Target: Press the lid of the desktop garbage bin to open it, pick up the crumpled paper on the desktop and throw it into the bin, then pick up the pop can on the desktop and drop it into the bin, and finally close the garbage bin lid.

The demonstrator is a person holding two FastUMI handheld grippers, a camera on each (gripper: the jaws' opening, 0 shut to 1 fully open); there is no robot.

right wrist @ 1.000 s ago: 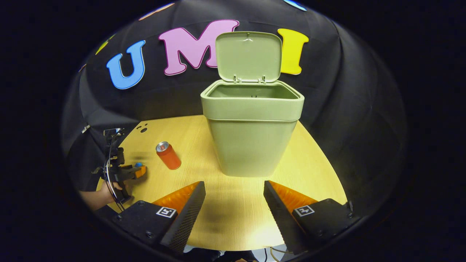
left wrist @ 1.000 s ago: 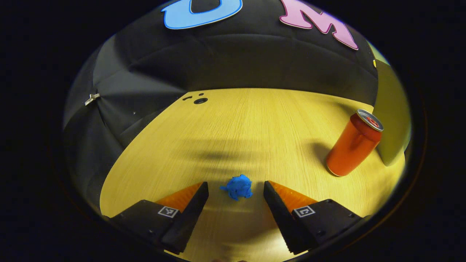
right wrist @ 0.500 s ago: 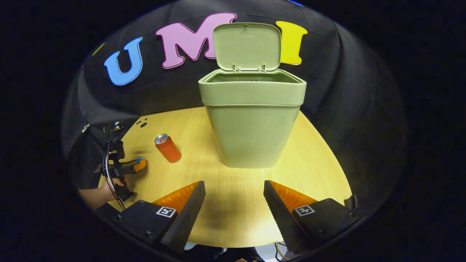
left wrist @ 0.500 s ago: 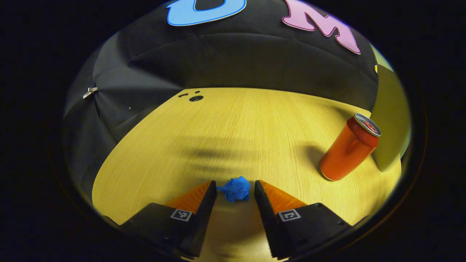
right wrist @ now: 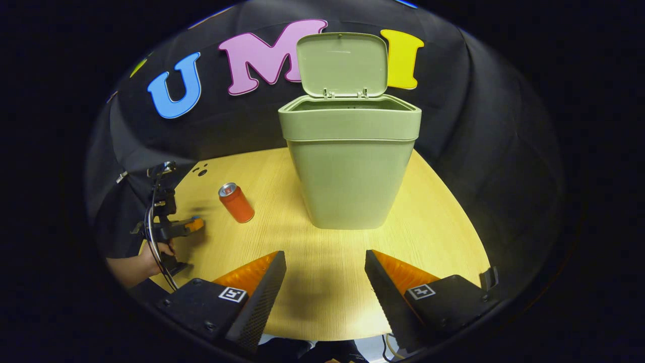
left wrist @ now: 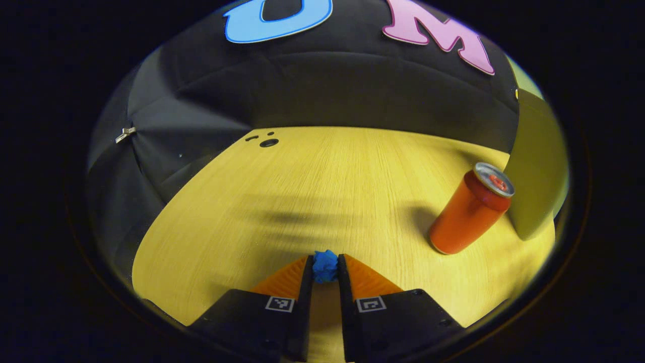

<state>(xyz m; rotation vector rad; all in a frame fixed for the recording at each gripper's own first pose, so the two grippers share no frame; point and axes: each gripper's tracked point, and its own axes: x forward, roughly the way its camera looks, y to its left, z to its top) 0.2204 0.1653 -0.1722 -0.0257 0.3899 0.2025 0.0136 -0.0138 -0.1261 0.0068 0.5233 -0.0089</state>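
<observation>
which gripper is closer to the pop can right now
Left. The left gripper, shut on the blue crumpled paper, sits just beside the pop can on the table. The right gripper is open farther back, in front of the bin.

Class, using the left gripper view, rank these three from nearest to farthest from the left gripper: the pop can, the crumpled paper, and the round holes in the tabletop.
1. Crumpled paper: pinched between the fingers of the left gripper, at the tips.
2. Pop can: upright on the table, ahead and to the right, beside the bin's wall.
3. Round holes: at the table's far edge, ahead and left.
</observation>
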